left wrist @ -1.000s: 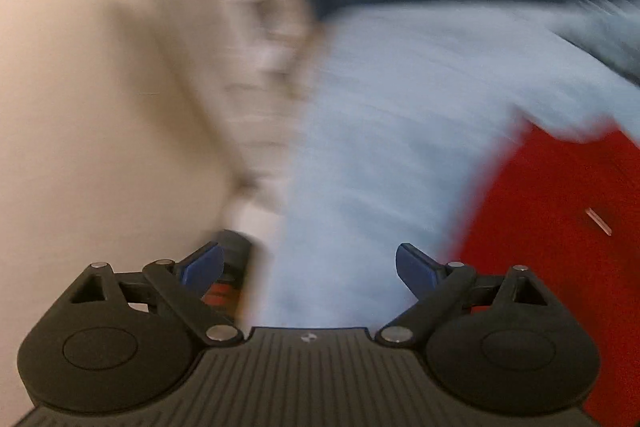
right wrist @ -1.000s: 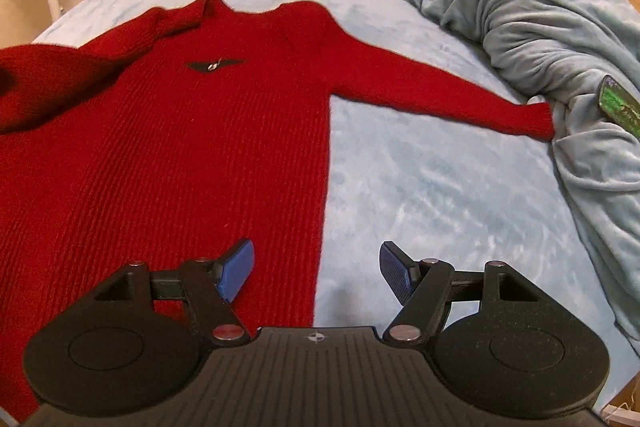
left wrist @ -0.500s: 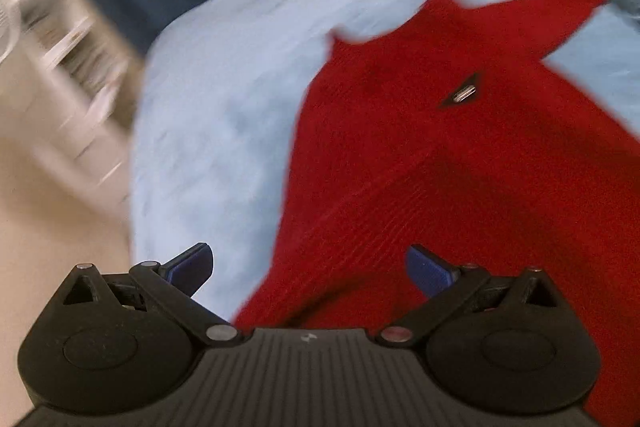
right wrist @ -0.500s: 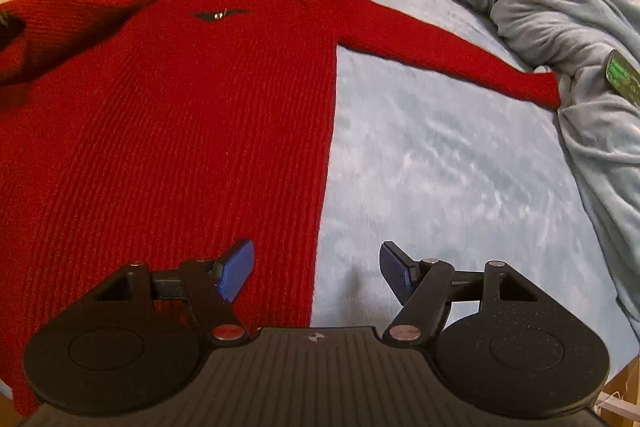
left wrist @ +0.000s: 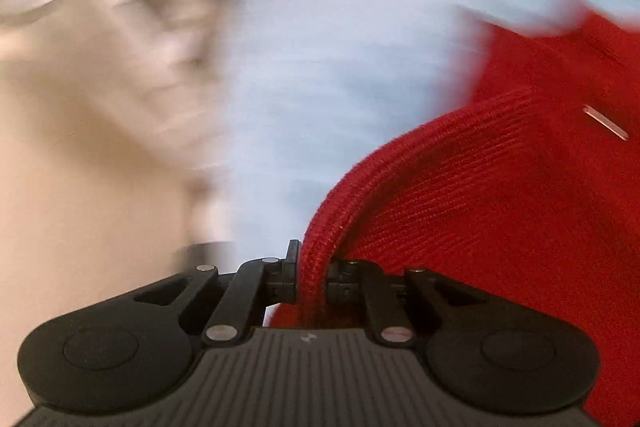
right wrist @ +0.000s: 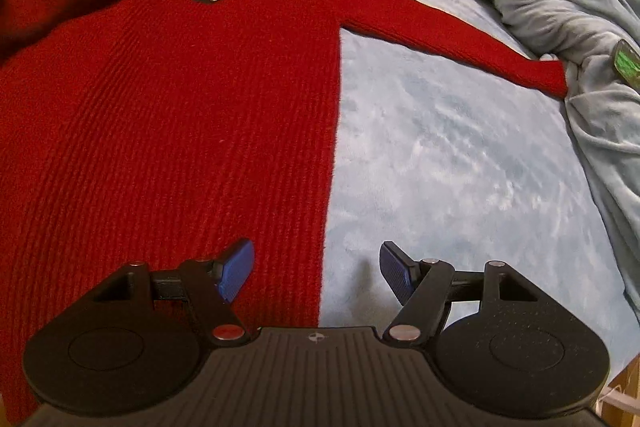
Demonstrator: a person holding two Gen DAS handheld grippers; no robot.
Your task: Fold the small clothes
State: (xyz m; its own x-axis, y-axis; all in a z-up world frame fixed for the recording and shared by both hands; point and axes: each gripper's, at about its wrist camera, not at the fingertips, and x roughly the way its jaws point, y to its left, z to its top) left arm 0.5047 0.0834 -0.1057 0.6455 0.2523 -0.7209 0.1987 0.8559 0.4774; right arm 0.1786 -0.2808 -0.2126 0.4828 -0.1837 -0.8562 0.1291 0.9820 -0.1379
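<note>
The red sweater (right wrist: 168, 115) lies flat on the bed (right wrist: 440, 155) — one sleeve reaching its right edge. The left gripper (left wrist: 310, 279) has just closed, pinching a sweater fold, apparently the other sleeve. The right gripper (right wrist: 316, 273) hovers over the hem, fingers spread.

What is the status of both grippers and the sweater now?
Left gripper just closed on red knit sweater edge. Right gripper open over sweater side. Rumpled blue-grey blanket touches sleeve cuff.
</note>
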